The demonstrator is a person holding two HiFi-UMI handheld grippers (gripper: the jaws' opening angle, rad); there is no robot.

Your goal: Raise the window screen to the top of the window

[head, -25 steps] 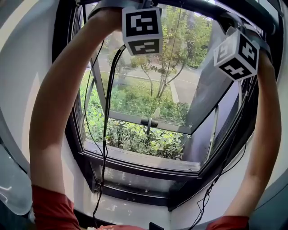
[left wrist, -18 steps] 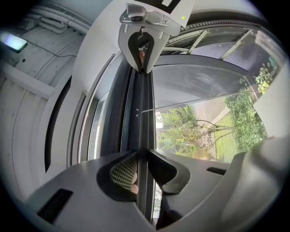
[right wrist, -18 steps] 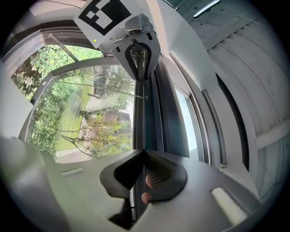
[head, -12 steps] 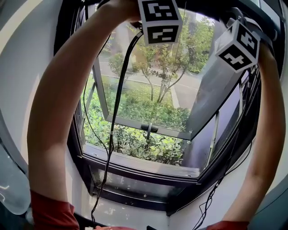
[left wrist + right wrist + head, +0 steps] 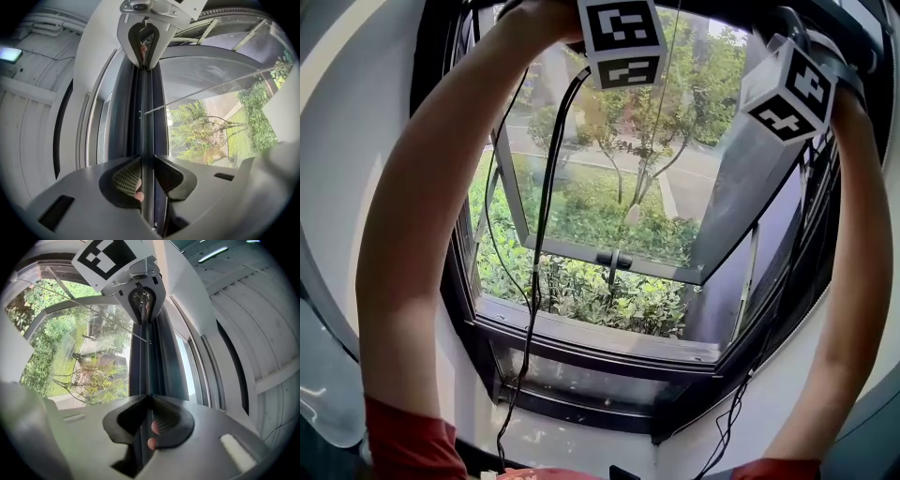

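Observation:
The window screen's dark bottom rail (image 5: 146, 108) runs straight away from me in both gripper views. My left gripper (image 5: 147, 157) is shut on the rail, with a pad against each side. My right gripper (image 5: 148, 396) pinches the rail (image 5: 146, 362) at its other end, and its jaws are opening with the rail still between the tips. Each gripper shows in the other's view, the right gripper (image 5: 143, 47) in the left one and the left gripper (image 5: 143, 301) in the right one. In the head view only the marker cubes (image 5: 623, 42) (image 5: 787, 89) show, high at the window's top, and the jaws are hidden.
The open glass sash (image 5: 609, 216) swings outward over green shrubs. The dark sill (image 5: 600, 342) lies below, and the window frame's side (image 5: 811, 234) stands at the right. A black cable (image 5: 539, 216) hangs from the left gripper. White wall curves round both sides.
Both arms have lifted a little. The left marker cube has shifted up and to the right in the head view. The right cube has barely moved.

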